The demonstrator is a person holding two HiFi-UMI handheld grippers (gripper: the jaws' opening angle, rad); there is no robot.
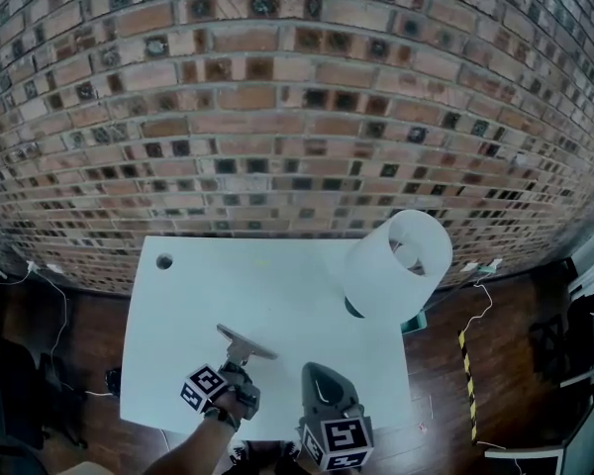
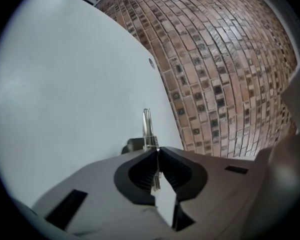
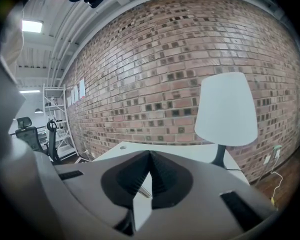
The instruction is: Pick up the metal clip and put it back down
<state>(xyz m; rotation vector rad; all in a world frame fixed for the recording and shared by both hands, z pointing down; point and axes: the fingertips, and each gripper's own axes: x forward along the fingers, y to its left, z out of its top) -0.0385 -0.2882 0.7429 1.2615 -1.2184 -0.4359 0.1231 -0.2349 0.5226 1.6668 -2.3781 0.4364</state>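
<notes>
Left gripper (image 2: pixel 156 151) is on it: its two jaws are pressed almost together, with the thin wire handle of the metal clip (image 2: pixel 147 126) pinched right at their tips. The rest of the clip sticks out ahead of the jaws, over the near middle of the white table (image 1: pixel 178 364). I can't tell whether it touches the tabletop or hangs just above it. That fingertip grip makes sense: the handle is slim, so only the very ends of the jaws can catch it, and the clip's body stays free to go down flat.

The right gripper (image 1: pixel 319 369) sits just to the right, close to the table's near edge, jaws closed with nothing between them. It looks parked there, out of the left one's way; this reads as a one-gripper job.

The lamp (image 1: pixel 401 263) with its white shade stands at the far right corner, well apart from the action, and the small round hole (image 1: pixel 164 261) is at the far left corner. The brick wall (image 1: pixel 277 117) runs behind it all.

The count:
- one metal clip
- two grippers
- one table
- one lamp
- one hole in the tabletop

My read is that the pick-up half is covered, and setting the clip back down is the part to watch.
</notes>
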